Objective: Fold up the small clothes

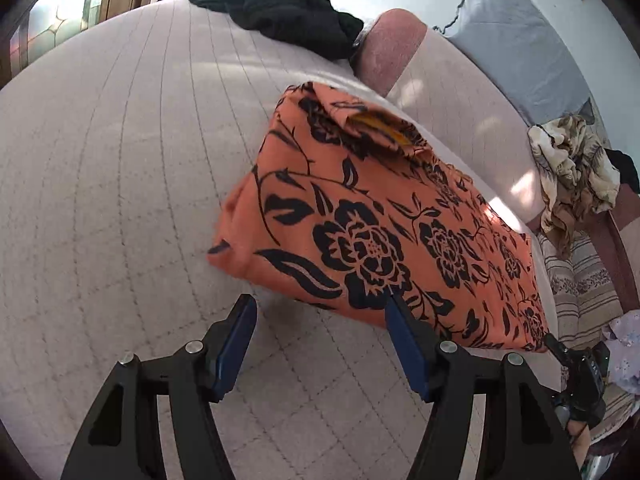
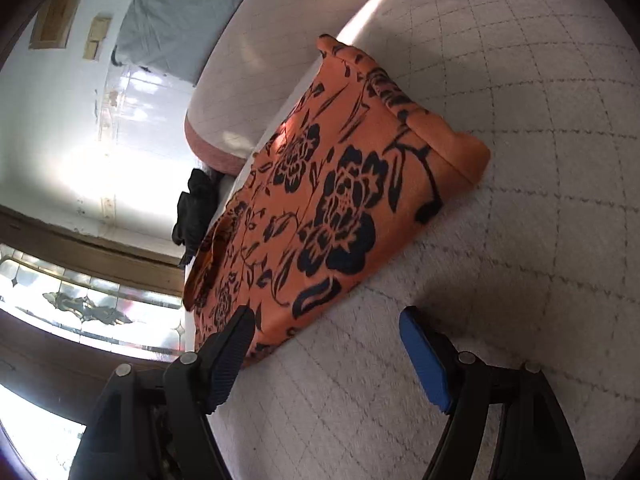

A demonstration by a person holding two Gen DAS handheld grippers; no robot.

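An orange garment with black flowers [image 1: 372,224] lies folded into a long rectangle on the quilted pale bed cover [image 1: 100,184]. My left gripper [image 1: 320,304] hovers open at the garment's near edge, its jaws apart with only the cloth's edge and bare cover between them. In the right wrist view the same folded garment [image 2: 332,200] stretches away from me. My right gripper [image 2: 328,318] stands open by its near corner, the left pad [image 2: 236,344] over the cloth and the blue right pad [image 2: 424,356] over the cover. Neither gripper holds anything.
A dark garment [image 1: 280,16] lies at the far edge of the bed, beside a pink-edged bolster [image 1: 396,56]. A grey pillow [image 1: 520,48] leans on the wall. A heap of patterned cloth [image 1: 572,168] sits at the right, above a striped cover [image 1: 584,292].
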